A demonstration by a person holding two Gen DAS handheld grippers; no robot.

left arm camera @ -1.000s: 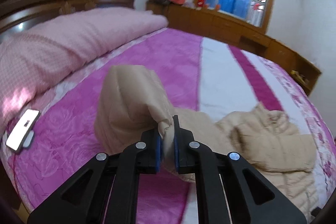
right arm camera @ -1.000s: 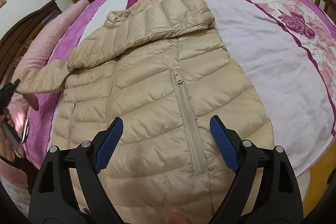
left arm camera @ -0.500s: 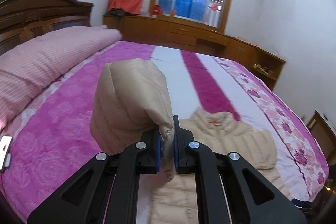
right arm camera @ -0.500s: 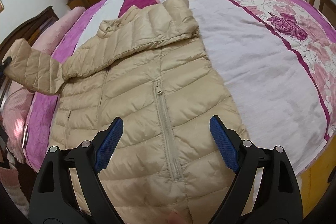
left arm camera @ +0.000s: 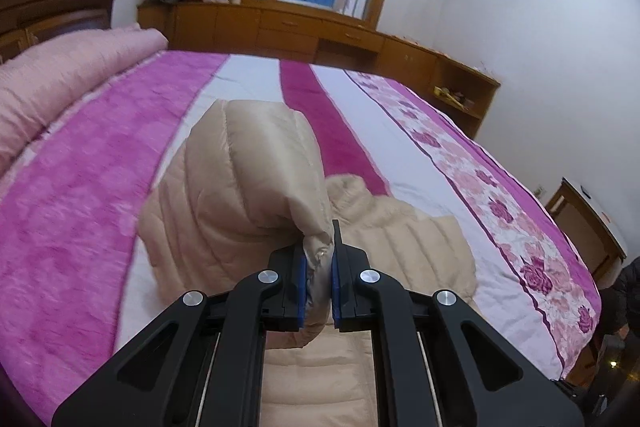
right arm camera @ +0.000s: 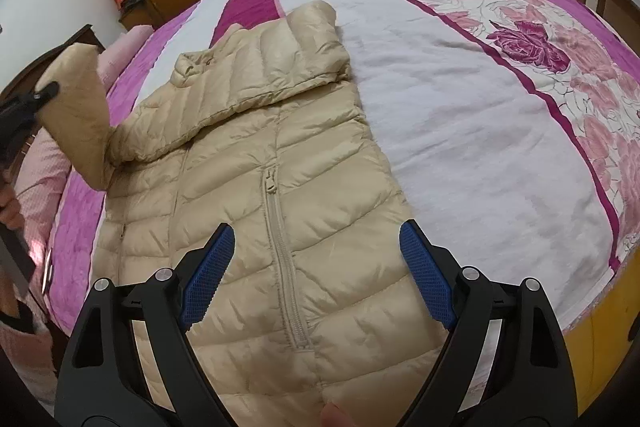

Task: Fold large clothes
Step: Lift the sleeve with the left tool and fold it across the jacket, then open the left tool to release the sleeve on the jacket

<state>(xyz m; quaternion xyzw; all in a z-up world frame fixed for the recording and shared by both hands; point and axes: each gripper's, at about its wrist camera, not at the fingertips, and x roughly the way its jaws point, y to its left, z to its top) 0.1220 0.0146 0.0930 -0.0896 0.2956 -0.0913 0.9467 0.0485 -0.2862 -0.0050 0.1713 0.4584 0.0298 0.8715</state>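
Note:
A beige quilted down jacket (right arm camera: 280, 163) lies front up on the bed, its zipper (right arm camera: 280, 247) running toward me and one sleeve folded across the chest. My left gripper (left arm camera: 319, 259) is shut on the cuff of the other sleeve (left arm camera: 248, 187), holding it raised above the bed. In the right wrist view that lifted sleeve (right arm camera: 80, 99) stands up at the jacket's left side, with the left gripper (right arm camera: 44, 93) at its tip. My right gripper (right arm camera: 316, 259) hovers open over the jacket's lower front, nothing between its fingers.
The bed cover (right arm camera: 460, 115) has magenta, white and rose-patterned bands. A pink pillow roll (left arm camera: 60, 75) lies at the headboard side. Wooden cabinets (left arm camera: 304, 35) line the wall under the window. A small wooden table (left arm camera: 588, 219) stands by the bed's right side.
My left gripper has swung the gripped sleeve up and across toward the jacket body; the phone at the bed's edge has left its view. The right gripper has barely shifted and stays open.

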